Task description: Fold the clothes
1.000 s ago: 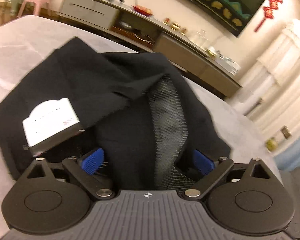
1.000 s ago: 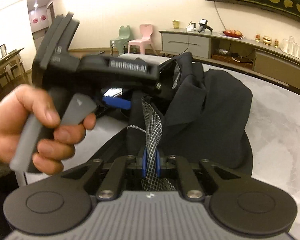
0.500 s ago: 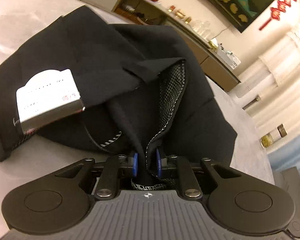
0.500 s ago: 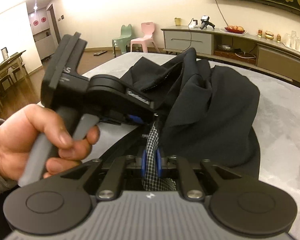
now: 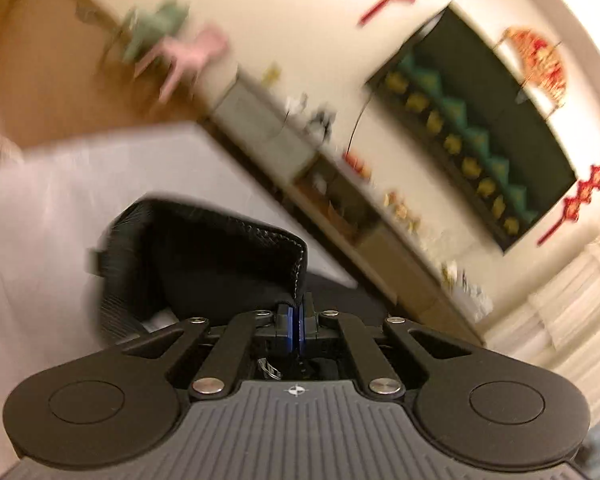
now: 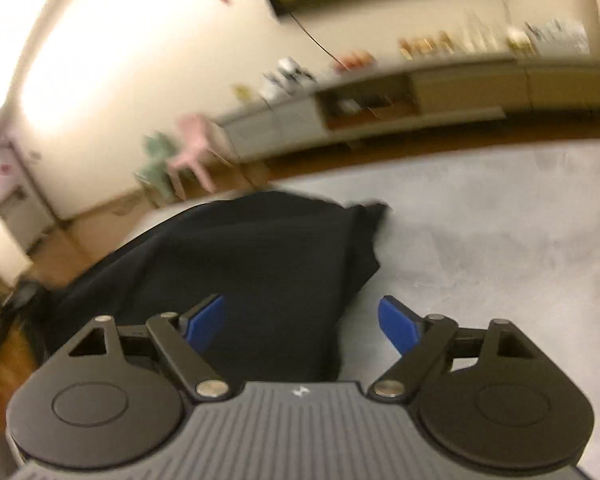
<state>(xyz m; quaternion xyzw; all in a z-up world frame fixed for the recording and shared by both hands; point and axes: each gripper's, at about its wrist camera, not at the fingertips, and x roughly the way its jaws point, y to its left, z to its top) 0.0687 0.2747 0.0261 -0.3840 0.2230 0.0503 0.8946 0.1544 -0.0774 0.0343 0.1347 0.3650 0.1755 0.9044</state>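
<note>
From the left wrist, the left claw [image 5: 299, 322] is pressed together on a stitched edge of the black garment [image 5: 220, 264], which rises from the blue pads and curls over above the pale table [image 5: 100, 168]; the picture is blurred, with a sideboard [image 5: 340, 200] along the far wall. From the right wrist, the right claw [image 6: 302, 326] is spreading, its blue pads [image 6: 398, 326] wide apart and pressing nothing; the black garment [image 6: 252, 272] lies heaped on the grey table [image 6: 500, 248], partly between the pads, beneath them.

Home living room — sideboard [image 6: 440, 88], plastic chairs [image 6: 192, 148]
</note>
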